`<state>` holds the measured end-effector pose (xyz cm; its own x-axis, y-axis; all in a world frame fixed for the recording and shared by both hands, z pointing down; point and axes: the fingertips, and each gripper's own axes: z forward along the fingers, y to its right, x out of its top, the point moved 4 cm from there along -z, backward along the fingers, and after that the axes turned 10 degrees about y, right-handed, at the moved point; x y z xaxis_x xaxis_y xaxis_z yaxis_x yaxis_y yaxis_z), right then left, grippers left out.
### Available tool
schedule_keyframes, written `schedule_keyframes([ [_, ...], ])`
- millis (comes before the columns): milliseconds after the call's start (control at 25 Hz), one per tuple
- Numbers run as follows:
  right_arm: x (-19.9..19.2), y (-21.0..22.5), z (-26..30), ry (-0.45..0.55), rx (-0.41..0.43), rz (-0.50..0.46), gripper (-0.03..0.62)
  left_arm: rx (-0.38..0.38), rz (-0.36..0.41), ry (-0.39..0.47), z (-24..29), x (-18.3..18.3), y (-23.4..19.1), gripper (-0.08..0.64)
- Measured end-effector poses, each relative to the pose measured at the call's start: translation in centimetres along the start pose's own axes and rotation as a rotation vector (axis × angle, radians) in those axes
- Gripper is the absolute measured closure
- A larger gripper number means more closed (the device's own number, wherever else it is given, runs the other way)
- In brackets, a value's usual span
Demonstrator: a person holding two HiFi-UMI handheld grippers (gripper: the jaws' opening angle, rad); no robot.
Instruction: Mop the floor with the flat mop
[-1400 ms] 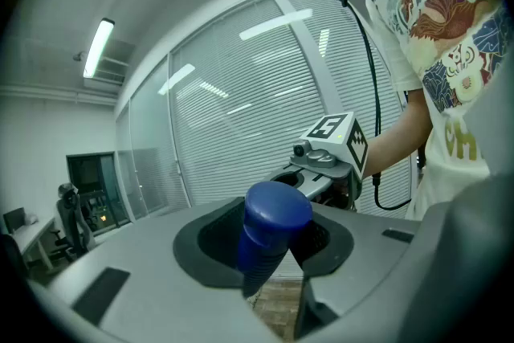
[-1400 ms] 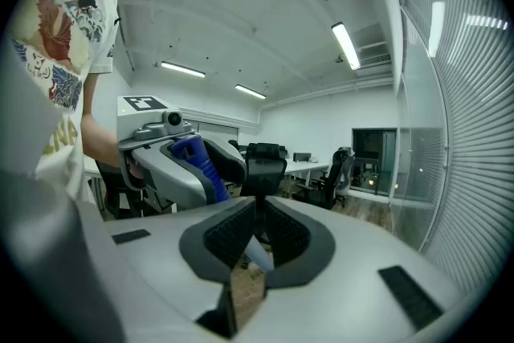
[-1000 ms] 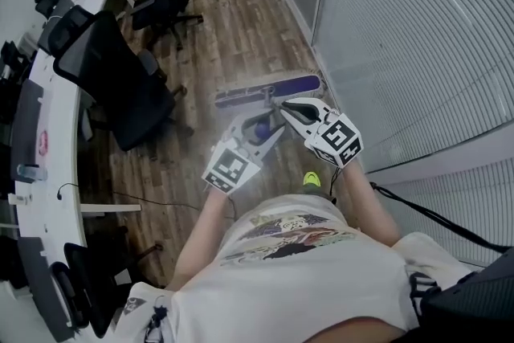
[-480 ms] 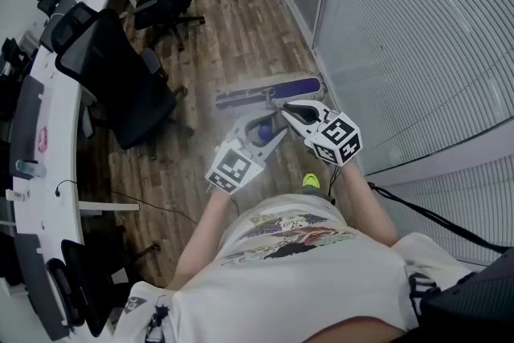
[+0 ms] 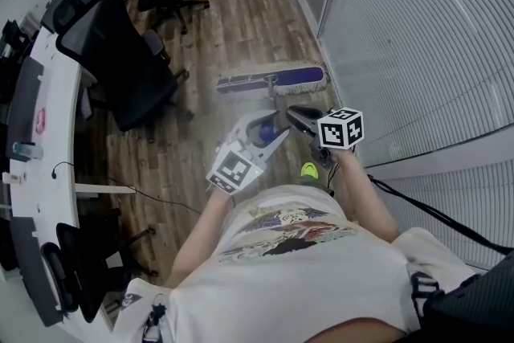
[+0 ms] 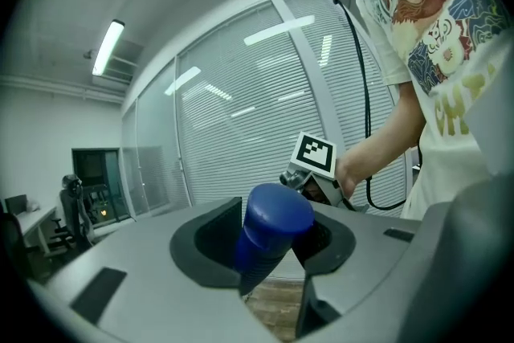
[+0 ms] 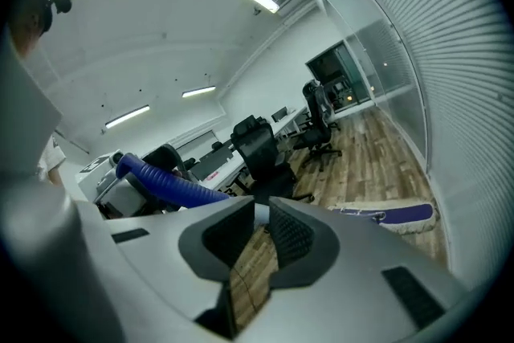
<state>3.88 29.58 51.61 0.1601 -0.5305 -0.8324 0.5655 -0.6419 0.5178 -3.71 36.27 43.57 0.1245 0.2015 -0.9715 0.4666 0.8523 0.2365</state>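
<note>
**Flat mop: light, long lever, two-point hold**

Mop head [image 5: 273,79] lies flat on the wood floor [image 5: 241,4], near the foot of the glass wall [image 5: 418,36], ahead of the person. The pole [image 7: 261,214] runs back up from it to both claws.

Left claw [image 5: 267,130]: round the blue grip [image 6: 273,222] at the pole's top end. Its jaws have just been easing open. The grip sits between the pads and touches both, so it's a light hold, not a clamp.

Right claw [image 5: 299,116]: clenched on the bare pole just below the blue grip.

Handling, my read:
- The whole thing is light. The pole is thin, stiff and smooth, so it will tend to slip or spin in hard jaws. The right claw's firm bite is the right call.
- The ribbed blue grip looks soft and grippy, a good pivot for the top hand.
- The head is a soft pad that will drag on wood and probably steers by twisting the pole.
- Keeping the claws apart gives leverage.
- Watch the office chair [image 5: 128,84] and the floor cable [image 5: 152,197] to the left.
</note>
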Motion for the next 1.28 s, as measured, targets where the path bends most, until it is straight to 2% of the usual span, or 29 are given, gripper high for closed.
schedule_keyframes([
  [80,-1.4,-0.2,0.2,-0.024,0.017,-0.004,0.545,0.016,-0.020,0.019,-0.7,-0.4,0.4,0.422],
  [120,-2.1,-0.5,0.4,-0.043,0.035,-0.051,0.543,0.023,-0.032,0.027,-1.0,-0.6,0.6,0.417],
  [160,-2.7,-0.9,0.5,-0.067,0.057,-0.134,0.522,0.031,-0.043,0.034,-1.2,-0.8,0.7,0.414],
  [240,-3.5,-2.0,0.9,-0.114,0.097,-0.356,0.390,0.042,-0.055,0.039,-1.3,-0.8,0.5,0.413],
  [280,-3.7,-2.4,1.1,-0.125,0.109,-0.458,0.375,0.045,-0.058,0.038,-1.3,-0.7,0.3,0.413],
  [360,-3.5,-3.1,1.6,-0.110,0.109,-0.597,0.367,0.052,-0.063,0.035,-1.1,-0.6,-0.3,0.413],
  [560,-3.2,-4.2,3.4,-0.096,0.109,-0.761,0.367,0.049,-0.069,0.025,-0.6,-0.3,-1.3,0.413],
  [640,-2.5,-4.8,3.9,-0.061,0.113,-0.823,0.367,0.033,-0.066,0.012,-0.1,-0.2,-1.2,0.413],
  [840,-1.7,-5.4,4.5,-0.013,0.120,-0.876,0.368,0.002,-0.049,-0.021,0.7,-0.1,-0.5,0.413],
  [920,-1.6,-5.3,4.6,-0.013,0.119,-0.872,0.375,-0.001,-0.048,-0.022,1.1,0.0,-0.4,0.413],
  [960,-1.6,-5.3,4.6,-0.007,0.113,-0.870,0.419,-0.001,-0.048,-0.022,1.2,0.1,-0.4,0.411],
  [1000,-1.5,-5.3,4.5,0.002,0.106,-0.867,0.432,-0.002,-0.047,-0.021,1.3,0.1,-0.4,0.411],
  [1280,-1.7,-4.4,4.1,0.031,0.092,-0.832,0.439,-0.019,-0.039,0.004,2.1,0.1,-0.2,0.407],
])
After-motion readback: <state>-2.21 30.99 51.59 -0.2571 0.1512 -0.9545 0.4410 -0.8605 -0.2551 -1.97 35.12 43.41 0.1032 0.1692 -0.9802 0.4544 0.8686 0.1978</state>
